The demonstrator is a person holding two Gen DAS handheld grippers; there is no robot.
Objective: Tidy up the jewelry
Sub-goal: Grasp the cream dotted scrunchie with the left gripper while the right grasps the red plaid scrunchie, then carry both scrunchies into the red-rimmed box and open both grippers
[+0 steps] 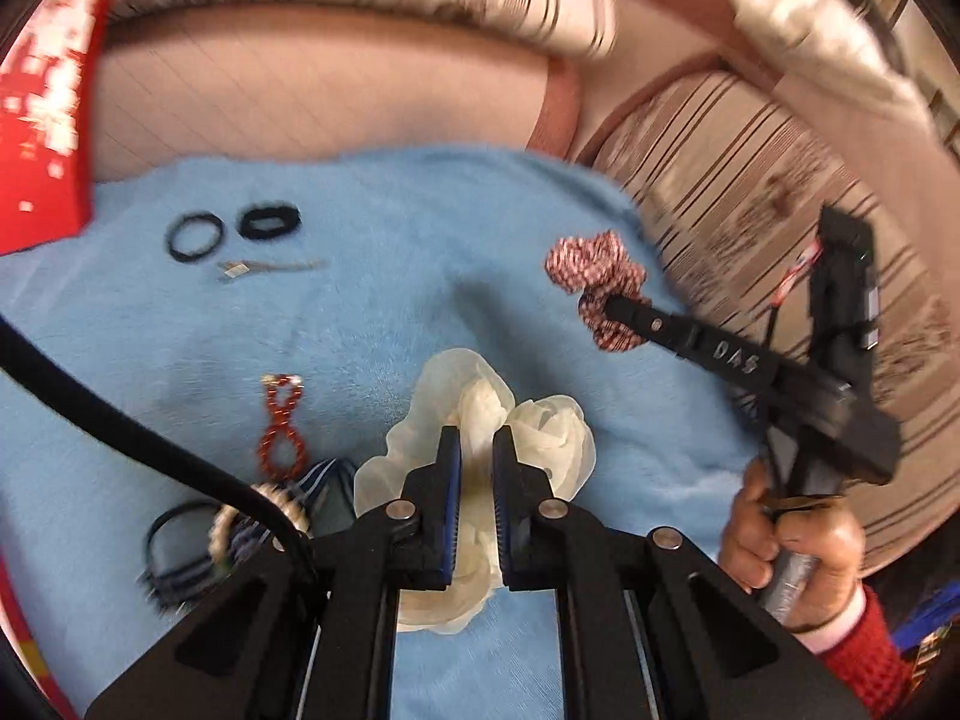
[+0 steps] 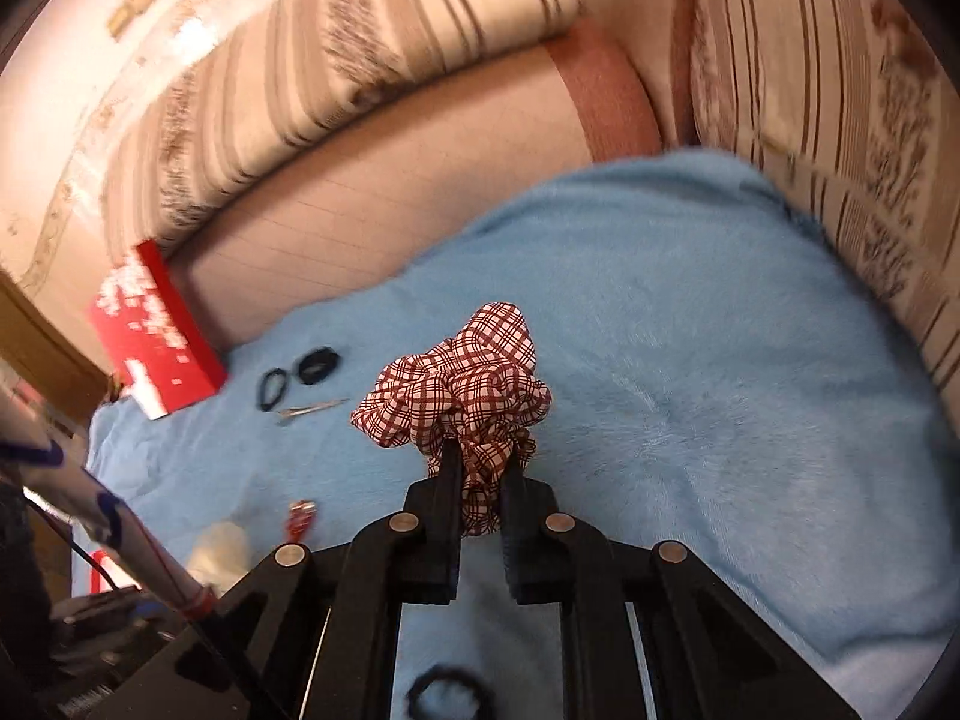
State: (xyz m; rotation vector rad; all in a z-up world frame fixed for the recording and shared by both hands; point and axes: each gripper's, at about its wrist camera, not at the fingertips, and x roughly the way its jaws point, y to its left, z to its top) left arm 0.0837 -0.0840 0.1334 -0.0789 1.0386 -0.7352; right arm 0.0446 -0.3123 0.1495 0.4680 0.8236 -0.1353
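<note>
Left tongs (image 1: 477,450) pinch the cream chiffon scrunchie (image 1: 480,492), right tongs (image 2: 483,468) the red plaid scrunchie (image 2: 462,396), both above the blue fleece blanket (image 2: 690,360). Carry them steadily, grips firm, and set them apart.

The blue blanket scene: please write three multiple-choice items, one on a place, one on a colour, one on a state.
1. Where is the red box?
A. at the blue blanket's far left edge
B. under the right gripper
C. on a cushion

2. Which colour is the scrunchie in the left gripper?
A. black
B. cream
C. green

3. How is the right gripper?
A. open, empty
B. shut on the checked scrunchie
C. lying on the blanket

Answers: 1 A, the box sits there. 2 B, the cream scrunchie is pale. 3 B, cloth is pinched between its fingers.
</note>
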